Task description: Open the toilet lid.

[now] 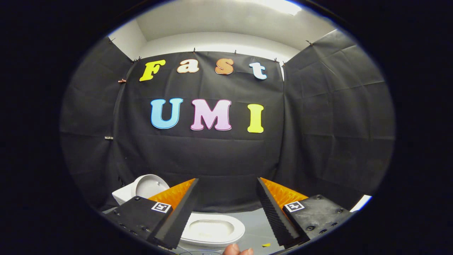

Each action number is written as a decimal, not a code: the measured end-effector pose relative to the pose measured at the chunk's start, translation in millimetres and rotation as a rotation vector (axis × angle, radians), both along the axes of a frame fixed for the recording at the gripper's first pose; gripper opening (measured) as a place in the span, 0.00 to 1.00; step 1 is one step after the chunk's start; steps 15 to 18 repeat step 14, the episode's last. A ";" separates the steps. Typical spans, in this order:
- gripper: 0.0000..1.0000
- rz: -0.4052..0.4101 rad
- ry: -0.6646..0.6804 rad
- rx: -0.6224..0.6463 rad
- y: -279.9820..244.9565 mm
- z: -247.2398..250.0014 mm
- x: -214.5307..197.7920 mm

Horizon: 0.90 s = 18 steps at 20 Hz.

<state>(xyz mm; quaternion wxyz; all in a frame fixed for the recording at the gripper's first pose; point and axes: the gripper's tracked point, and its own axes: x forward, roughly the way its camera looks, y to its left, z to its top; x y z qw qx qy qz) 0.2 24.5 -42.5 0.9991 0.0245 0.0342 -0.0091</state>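
A small white toilet stands on the grey floor below my gripper (227,180). Its seat and bowl (212,230) lie between and beneath the two fingers. The round lid (150,186) stands raised beyond the left finger, leaning back against the white tank (122,194). Part of the lid and tank is hidden by the left finger. The fingers are spread wide apart, holding nothing and touching nothing; they point toward the black cloth wall above the toilet.
A person's fingertips (239,250) show just in front of the bowl. A small yellow scrap (266,244) lies on the grey floor (254,221) to the right of the bowl. Black cloth walls (219,163) close the booth on three sides.
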 end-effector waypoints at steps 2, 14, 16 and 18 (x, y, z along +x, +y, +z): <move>1.00 0.004 -0.010 -0.009 0.8 -0.6 0.6; 1.00 0.055 0.006 0.023 19.4 -7.8 -5.0; 1.00 0.055 0.006 0.023 19.4 -7.8 -5.0; 1.00 0.055 0.006 0.023 19.4 -7.8 -5.0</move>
